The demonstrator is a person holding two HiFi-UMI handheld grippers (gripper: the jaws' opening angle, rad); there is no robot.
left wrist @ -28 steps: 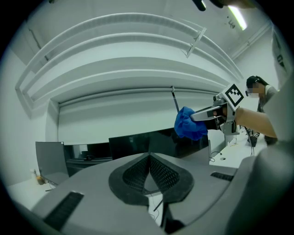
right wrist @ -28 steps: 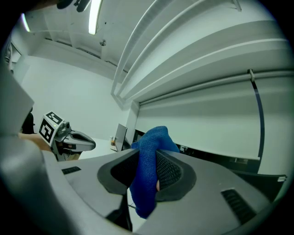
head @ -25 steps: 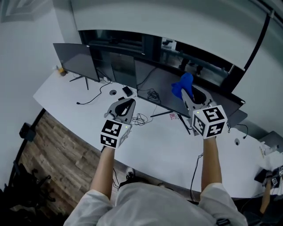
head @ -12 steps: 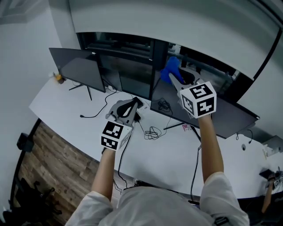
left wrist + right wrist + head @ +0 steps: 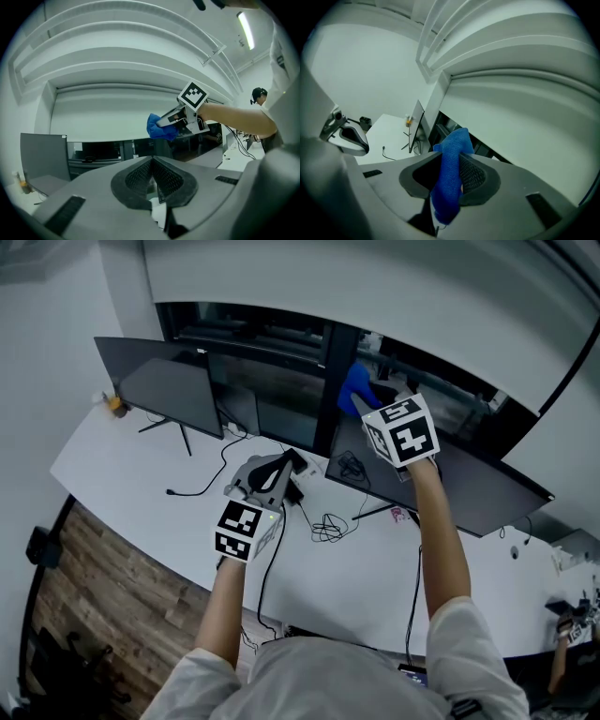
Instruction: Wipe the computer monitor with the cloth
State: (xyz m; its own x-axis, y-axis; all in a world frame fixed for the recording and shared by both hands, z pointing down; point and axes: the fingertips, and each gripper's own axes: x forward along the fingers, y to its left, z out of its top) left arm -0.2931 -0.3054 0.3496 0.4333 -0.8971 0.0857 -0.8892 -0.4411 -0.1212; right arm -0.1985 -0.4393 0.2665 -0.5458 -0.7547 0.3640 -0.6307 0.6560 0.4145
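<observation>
Three dark monitors stand along the back of the white desk (image 5: 112,460): a left monitor (image 5: 155,381), a middle monitor (image 5: 272,399) and a long right monitor (image 5: 459,479). My right gripper (image 5: 361,399) is raised at the right monitor's upper left corner, shut on a blue cloth (image 5: 355,384). In the right gripper view the cloth (image 5: 451,173) hangs bunched between the jaws. My left gripper (image 5: 279,463) hovers low over the desk in front of the middle monitor, shut with nothing in it. The left gripper view shows the cloth (image 5: 161,127) up ahead in the right gripper (image 5: 165,123).
Tangled black cables (image 5: 328,521) and a small black device (image 5: 296,465) lie on the desk between the monitor stands. A small yellow object (image 5: 114,405) sits at the far left end. Wooden floor (image 5: 103,587) shows left of the desk. Another person (image 5: 258,96) stands at the right.
My right gripper has carried the cloth up and to the left, from the right monitor's middle to its upper left corner. The left gripper has barely moved.
</observation>
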